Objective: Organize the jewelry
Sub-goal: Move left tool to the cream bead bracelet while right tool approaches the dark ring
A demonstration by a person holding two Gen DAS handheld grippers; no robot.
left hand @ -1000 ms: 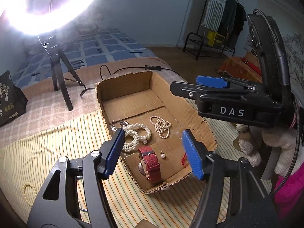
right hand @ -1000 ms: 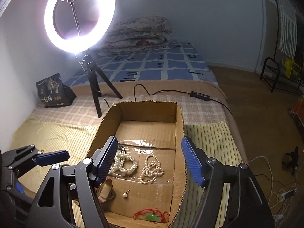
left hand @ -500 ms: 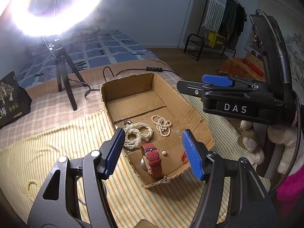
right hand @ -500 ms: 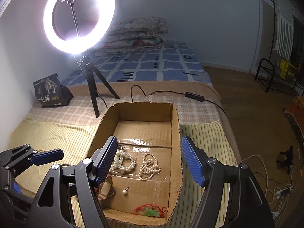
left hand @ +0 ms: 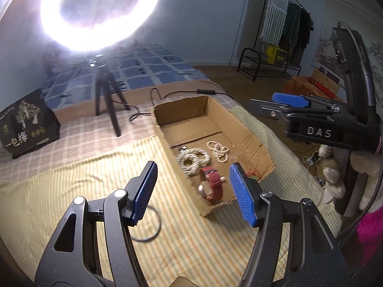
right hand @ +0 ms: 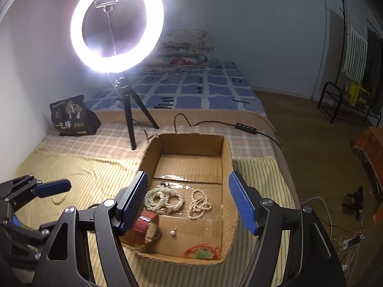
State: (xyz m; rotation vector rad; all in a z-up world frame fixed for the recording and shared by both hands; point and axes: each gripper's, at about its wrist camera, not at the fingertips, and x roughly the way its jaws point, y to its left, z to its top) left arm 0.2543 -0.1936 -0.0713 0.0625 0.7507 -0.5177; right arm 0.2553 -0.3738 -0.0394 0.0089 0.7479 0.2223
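Left wrist view: you hold the left gripper (left hand: 192, 192) above the striped yellow cloth (left hand: 71, 186), its blue pads spread with nothing between them; the cardboard box (left hand: 249, 138) lies just beyond its tips, to the right of centre.
Right wrist view: your right gripper (right hand: 188, 202) hangs over the near half of the box, jaws likewise spread and pinching nothing; the left gripper shows at the far left edge, well apart from it.
Box contents: a coil of white pearl strands (right hand: 164, 198) sits mid-floor on the left; a smaller pearl loop (right hand: 198, 204) lies just beside it on the right; a red-strapped watch (right hand: 146, 227) rests at the near left corner; a single pearl earring (right hand: 172, 232) lies near the watch, apart from it; a red cord with a green charm (right hand: 202, 253) lies against the near wall.
Outside the box: a thin dark ring (left hand: 149, 224) lies on the cloth under your left gripper; a pale bead bracelet (right hand: 58, 198) lies on the cloth farther left.
Surroundings: a lit ring light (right hand: 117, 26) on a tripod stands on the bed beyond the box; a black bag (right hand: 71, 116) sits far left.
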